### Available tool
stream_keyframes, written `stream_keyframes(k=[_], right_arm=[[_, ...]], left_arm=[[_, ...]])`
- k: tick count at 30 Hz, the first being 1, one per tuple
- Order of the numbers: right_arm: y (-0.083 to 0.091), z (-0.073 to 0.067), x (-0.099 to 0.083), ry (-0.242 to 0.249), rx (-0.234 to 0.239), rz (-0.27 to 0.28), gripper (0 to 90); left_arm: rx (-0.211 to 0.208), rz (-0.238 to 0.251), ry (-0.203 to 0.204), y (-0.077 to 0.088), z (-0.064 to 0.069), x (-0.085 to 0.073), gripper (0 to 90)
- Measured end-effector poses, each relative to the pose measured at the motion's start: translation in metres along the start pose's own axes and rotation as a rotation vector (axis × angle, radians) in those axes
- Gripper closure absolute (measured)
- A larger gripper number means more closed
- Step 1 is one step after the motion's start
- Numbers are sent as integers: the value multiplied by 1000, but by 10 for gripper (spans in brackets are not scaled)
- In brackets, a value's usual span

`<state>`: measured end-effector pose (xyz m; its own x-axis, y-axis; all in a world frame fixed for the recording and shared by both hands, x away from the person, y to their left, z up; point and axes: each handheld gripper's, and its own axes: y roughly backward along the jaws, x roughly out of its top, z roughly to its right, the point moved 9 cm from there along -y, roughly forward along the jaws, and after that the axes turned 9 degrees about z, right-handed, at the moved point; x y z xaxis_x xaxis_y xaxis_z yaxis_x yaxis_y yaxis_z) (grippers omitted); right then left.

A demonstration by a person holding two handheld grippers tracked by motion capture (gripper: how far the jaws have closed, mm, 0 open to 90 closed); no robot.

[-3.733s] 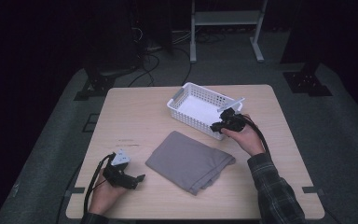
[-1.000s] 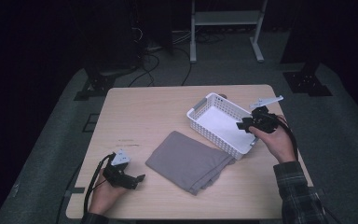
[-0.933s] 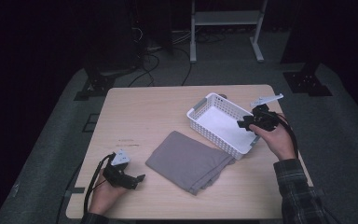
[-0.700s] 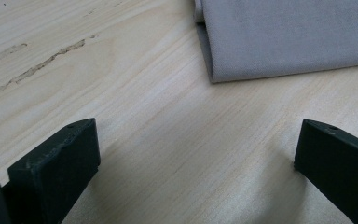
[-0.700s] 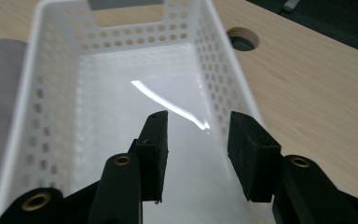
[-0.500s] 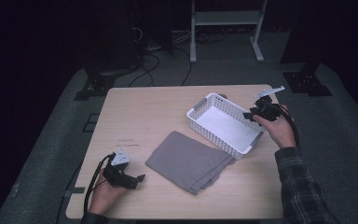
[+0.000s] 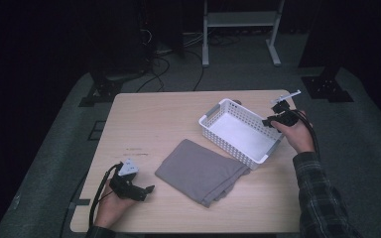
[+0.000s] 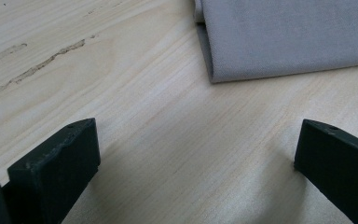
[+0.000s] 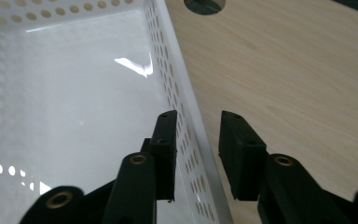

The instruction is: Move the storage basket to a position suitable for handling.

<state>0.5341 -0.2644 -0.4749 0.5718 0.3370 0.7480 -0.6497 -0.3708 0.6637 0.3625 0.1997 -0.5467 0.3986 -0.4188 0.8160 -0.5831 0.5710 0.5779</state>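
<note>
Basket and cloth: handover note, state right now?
Right gripper: jaws straddle the white basket's long wall, one inside, one outside, just been closing; gap still visible, not clamped.
Left gripper: open, low over the table, near the grey cloth.
Done: basket turned and shifted right of its earlier spot.
Left: basket is empty; the folded cloth lies beside it, untouched.

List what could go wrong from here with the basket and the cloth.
1. The right tool straddles the white basket's long wall, its jaws just having been closing with a gap left; a thin hold on that rim may slip or tilt the basket.
2. The basket's near corner sits right at the grey cloth; dragging it could bunch the fold.
3. The left tool rests open short of the cloth, so nothing pins it.
</note>
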Motion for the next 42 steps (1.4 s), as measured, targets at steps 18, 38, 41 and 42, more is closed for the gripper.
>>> stream_keyframes(k=[18,38,41,42], right_arm=[[12,7,-14,-42,-2,-12,836],[56,17,-55,-105,-24,-18,839],[62,16,-60,-99,-32,-24,839],[64,15,-61,-98,-33,-24,838]], left_arm=[[0,0,0,0,0,0,0],[0,-3,0,0,0,0,0],[-1,-4,0,0,0,0,0],[0,-3,0,0,0,0,0]])
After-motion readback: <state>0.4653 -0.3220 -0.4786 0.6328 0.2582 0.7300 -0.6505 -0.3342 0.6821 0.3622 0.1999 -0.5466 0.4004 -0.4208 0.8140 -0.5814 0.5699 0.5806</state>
